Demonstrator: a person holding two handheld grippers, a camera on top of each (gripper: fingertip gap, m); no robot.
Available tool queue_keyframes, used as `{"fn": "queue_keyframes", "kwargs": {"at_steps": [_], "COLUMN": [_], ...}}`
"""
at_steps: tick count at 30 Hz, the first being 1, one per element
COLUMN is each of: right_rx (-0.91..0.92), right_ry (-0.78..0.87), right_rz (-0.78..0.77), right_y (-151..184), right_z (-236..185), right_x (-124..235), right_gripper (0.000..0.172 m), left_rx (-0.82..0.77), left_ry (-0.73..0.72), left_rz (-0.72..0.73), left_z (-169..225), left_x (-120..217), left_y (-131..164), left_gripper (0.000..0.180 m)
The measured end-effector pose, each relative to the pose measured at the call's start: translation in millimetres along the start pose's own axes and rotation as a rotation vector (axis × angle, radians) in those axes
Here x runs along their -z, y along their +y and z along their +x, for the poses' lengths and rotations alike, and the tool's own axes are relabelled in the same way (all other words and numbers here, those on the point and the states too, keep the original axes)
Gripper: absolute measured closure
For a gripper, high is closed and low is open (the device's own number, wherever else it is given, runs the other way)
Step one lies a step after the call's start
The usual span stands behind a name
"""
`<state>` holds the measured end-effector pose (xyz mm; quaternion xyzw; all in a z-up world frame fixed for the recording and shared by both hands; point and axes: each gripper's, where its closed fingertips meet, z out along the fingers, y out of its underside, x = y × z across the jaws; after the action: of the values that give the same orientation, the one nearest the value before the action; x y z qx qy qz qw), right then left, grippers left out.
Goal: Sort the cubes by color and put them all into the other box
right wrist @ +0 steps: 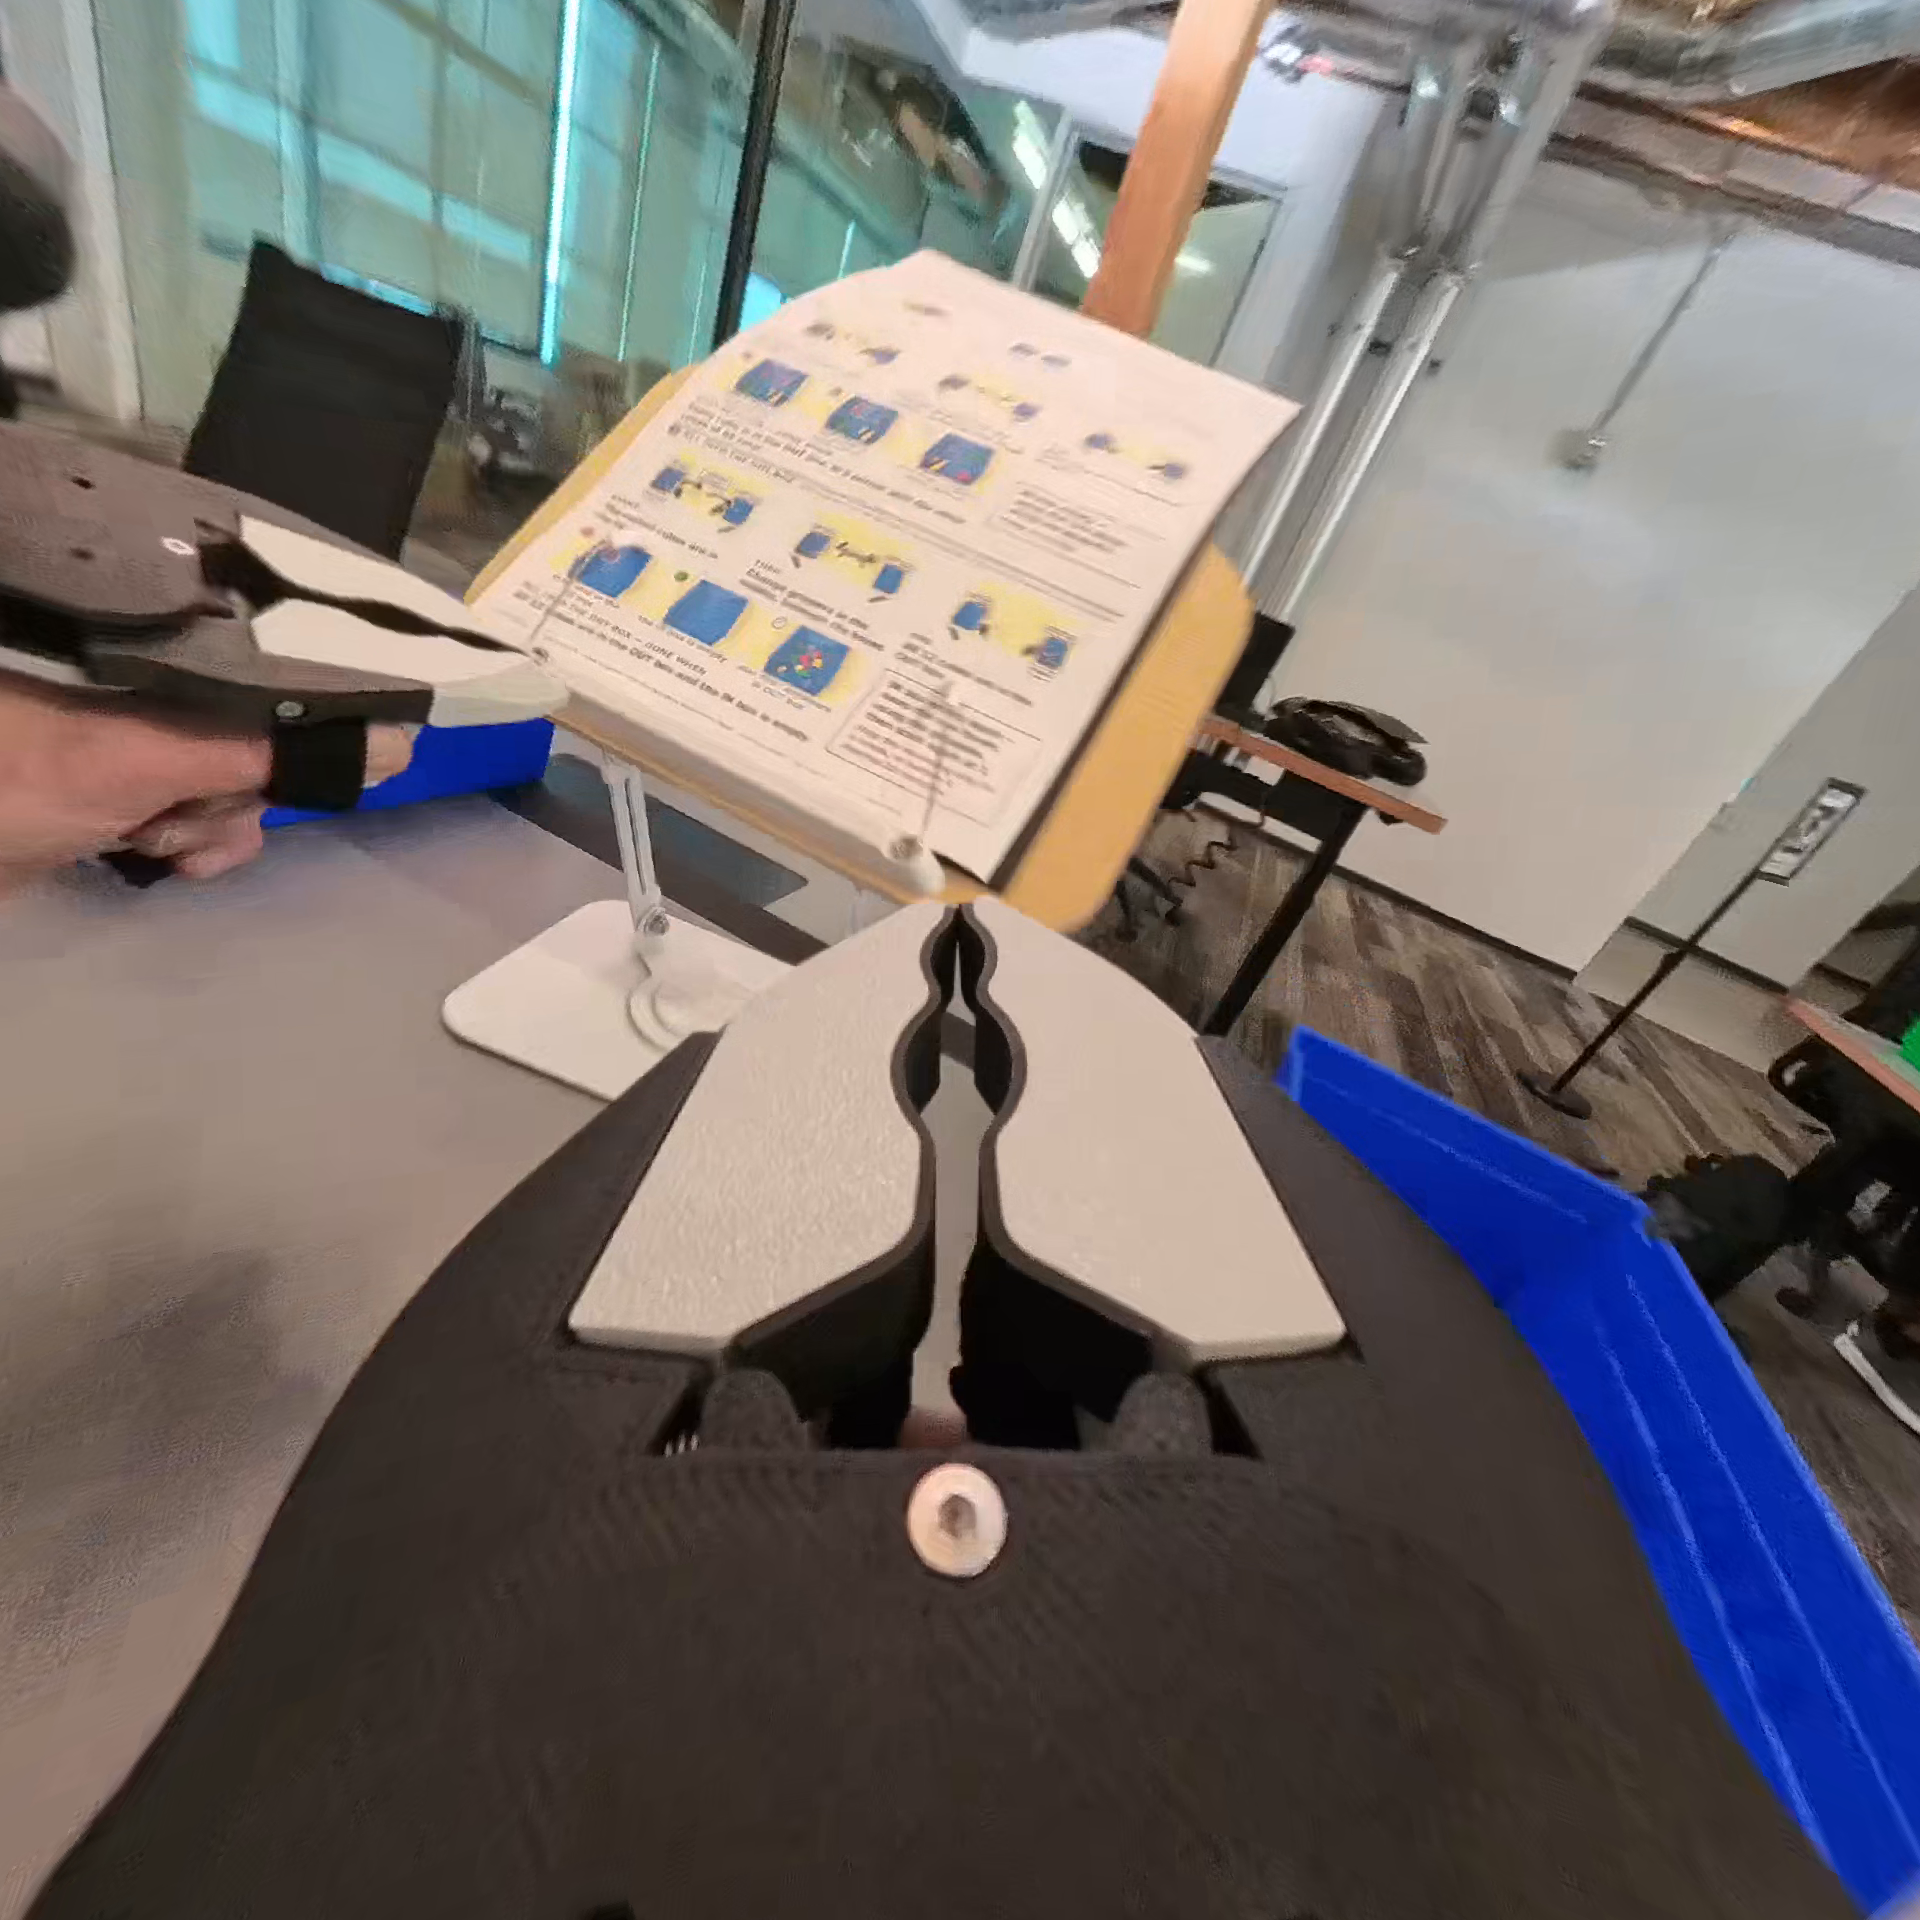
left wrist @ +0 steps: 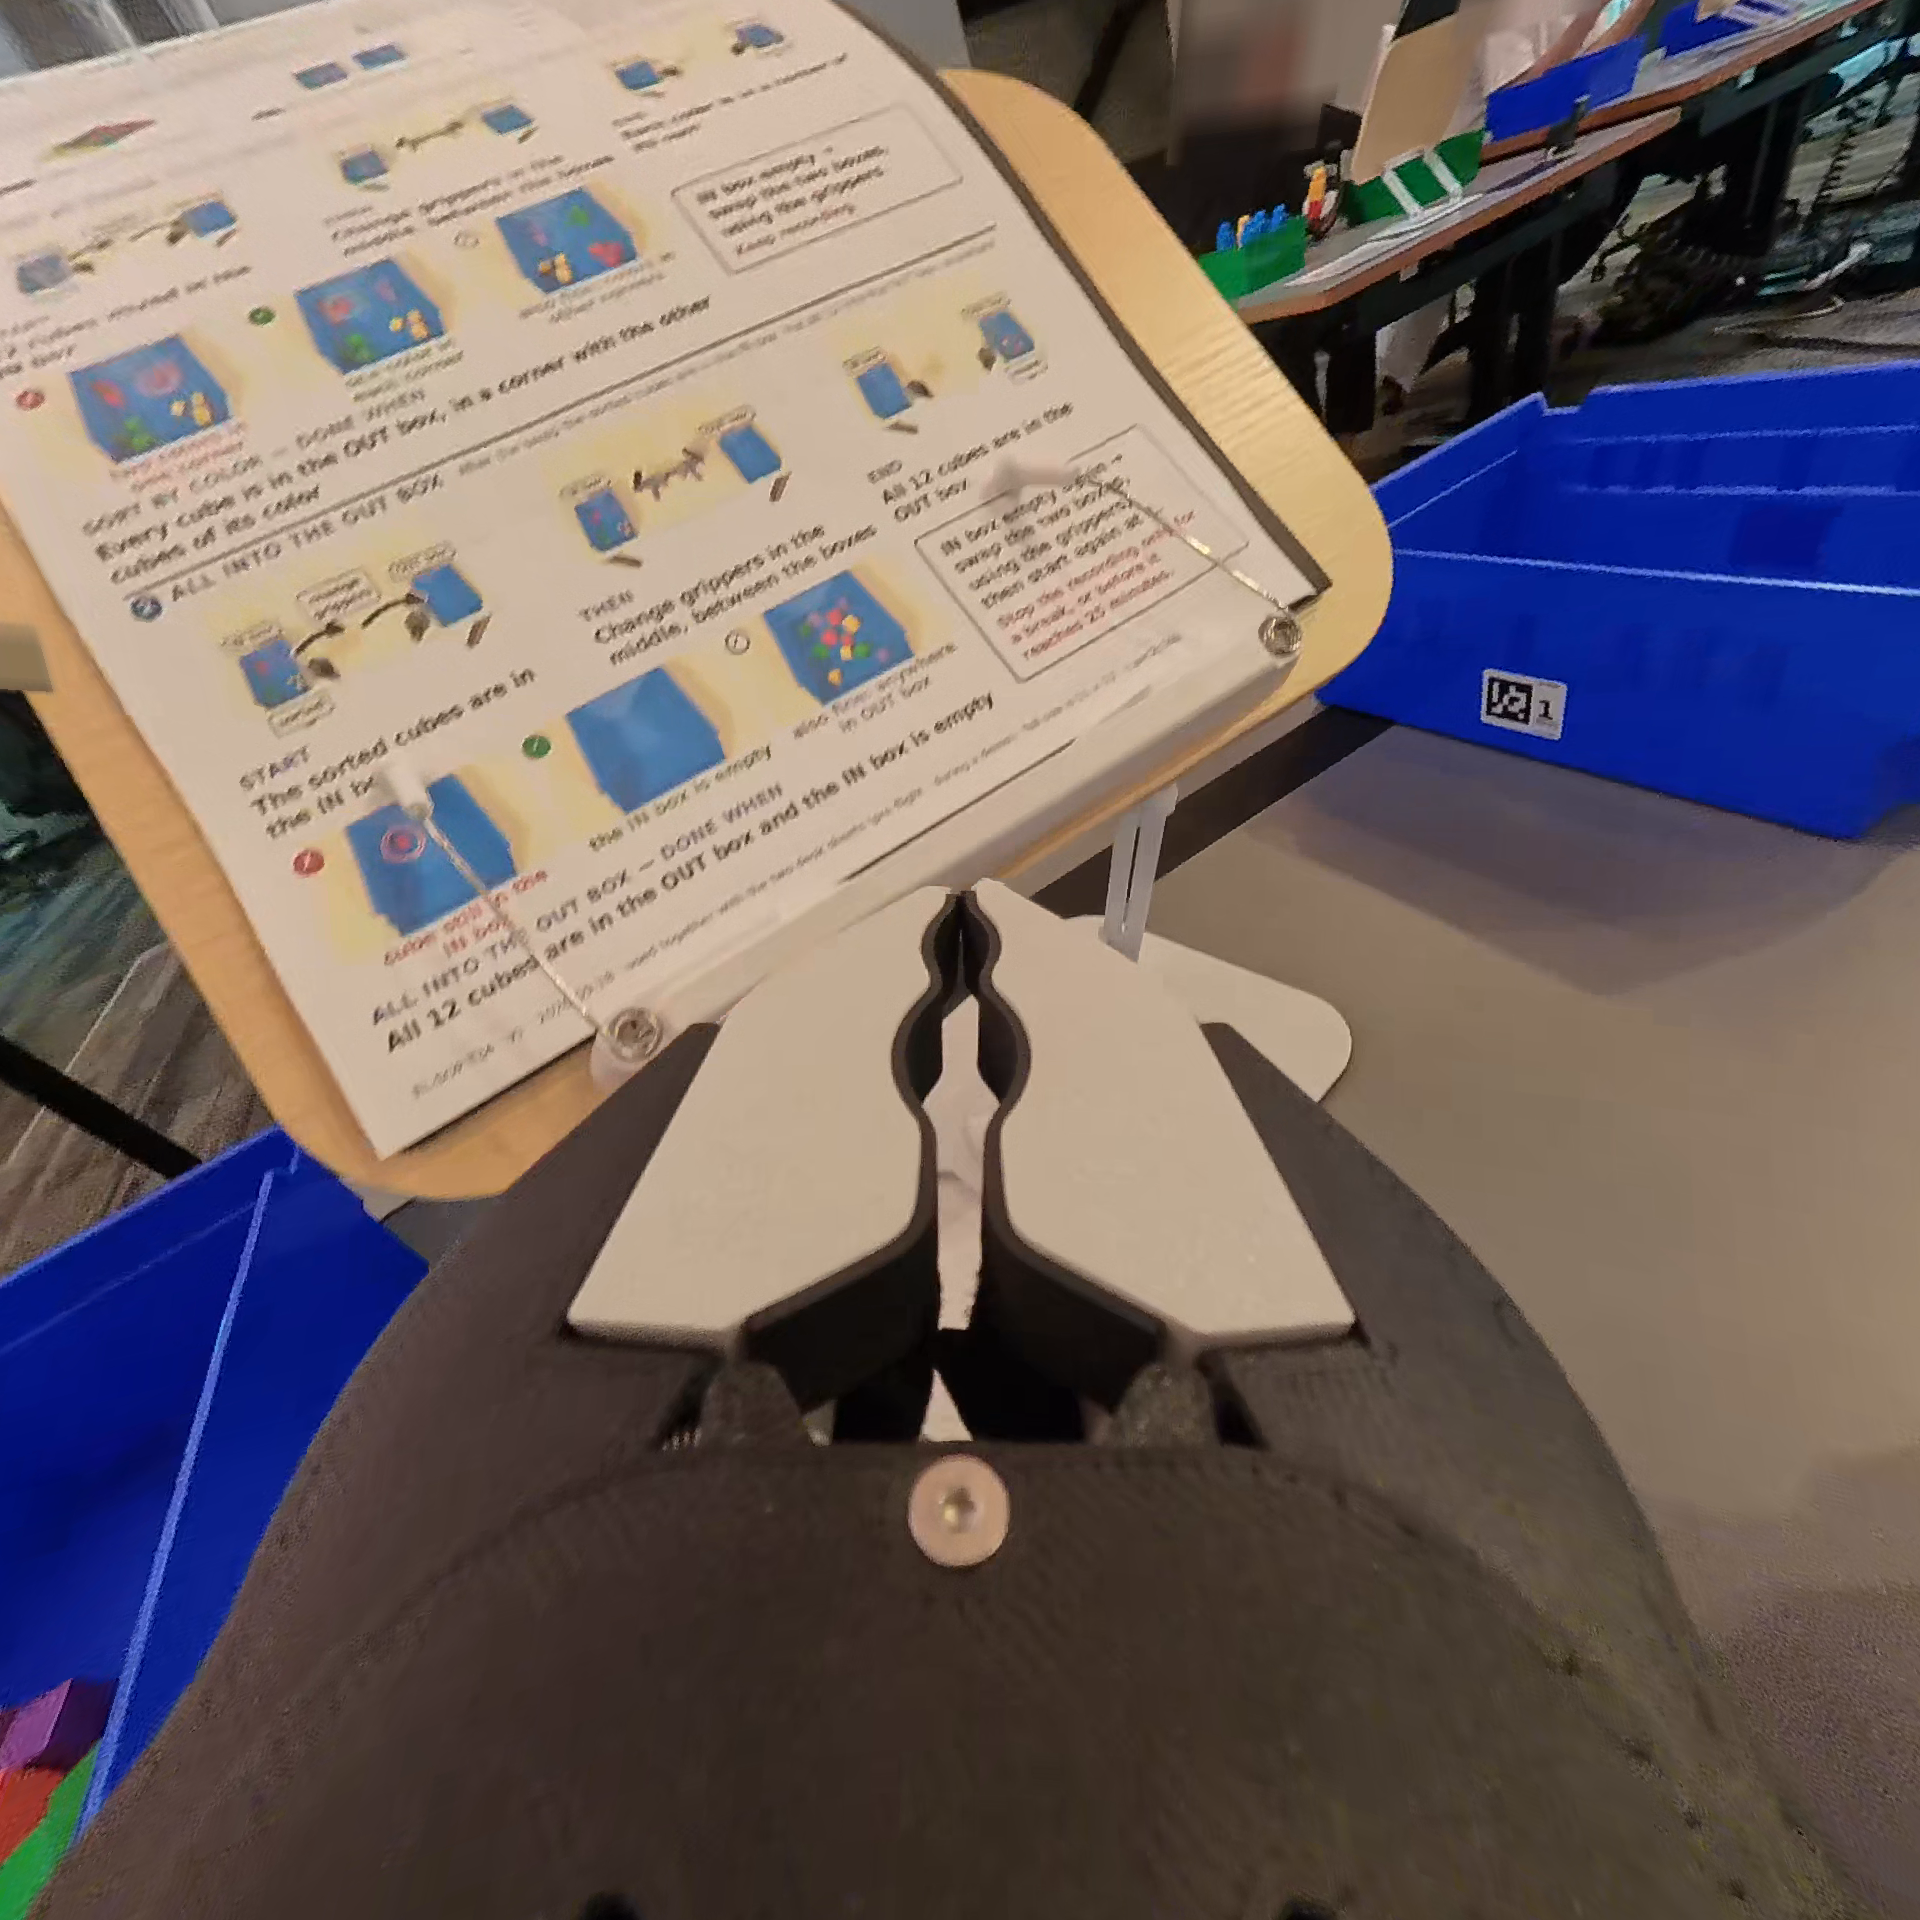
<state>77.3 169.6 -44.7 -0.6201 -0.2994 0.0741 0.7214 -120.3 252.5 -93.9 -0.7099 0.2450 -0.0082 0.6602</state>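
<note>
My left gripper (left wrist: 961, 914) is shut with nothing between its pads; it is held above the grey table (left wrist: 1558, 1143) and points at the instruction sheet (left wrist: 623, 468). A blue box (left wrist: 156, 1403) lies at the lower left of the left wrist view, with purple (left wrist: 52, 1725), red (left wrist: 23, 1813) and green cubes (left wrist: 62, 1839) in its corner. A second blue box (left wrist: 1662, 623) stands at the right. My right gripper (right wrist: 958, 925) is also shut on nothing, above the table next to a blue box (right wrist: 1662, 1403). The left gripper also shows in the right wrist view (right wrist: 520, 670), held by a hand (right wrist: 104, 790).
The sheet rests on a tilted wooden board (right wrist: 1143, 790) on a white stand (right wrist: 561, 997) at the table's far side. Another blue box (right wrist: 468, 758) lies behind the hand. Other desks (left wrist: 1455, 208), a black chair (right wrist: 322, 395) and the floor (right wrist: 1403, 1018) lie beyond the table.
</note>
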Motion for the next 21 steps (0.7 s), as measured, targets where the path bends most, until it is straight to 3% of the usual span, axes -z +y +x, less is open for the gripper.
{"fn": "queue_keyframes", "kwargs": {"at_steps": [2,4,9,13,18,21], "right_rx": [-0.041,-0.056,-0.090,-0.207,-0.141,-0.177], "right_ry": [-0.042,-0.069,-0.120,-0.120,-0.125,-0.117], "right_rz": [0.055,0.011,0.042,0.010,-0.088,-0.099], "right_y": [-13,-10,-8,25,70,79], "right_z": [-13,-24,-59,-71,-81,-73], "right_x": [-49,-92,-150,-168,-168,-164], "right_gripper": [0.171,0.171,0.171,0.171,0.171,0.171], "left_rx": [0.005,0.000,0.013,-0.001,-0.013,-0.004], "left_ry": [0.015,0.021,0.007,-0.005,0.045,0.094], "left_rz": [0.019,0.021,0.020,-0.003,-0.062,-0.101], "left_z": [1,-2,-13,-14,12,34], "left_x": [-8,-15,-18,-16,-25,-32], "left_y": [-6,-8,-2,7,28,42], "left_gripper": [0.180,0.180,0.180,0.180,0.180,0.180]}}
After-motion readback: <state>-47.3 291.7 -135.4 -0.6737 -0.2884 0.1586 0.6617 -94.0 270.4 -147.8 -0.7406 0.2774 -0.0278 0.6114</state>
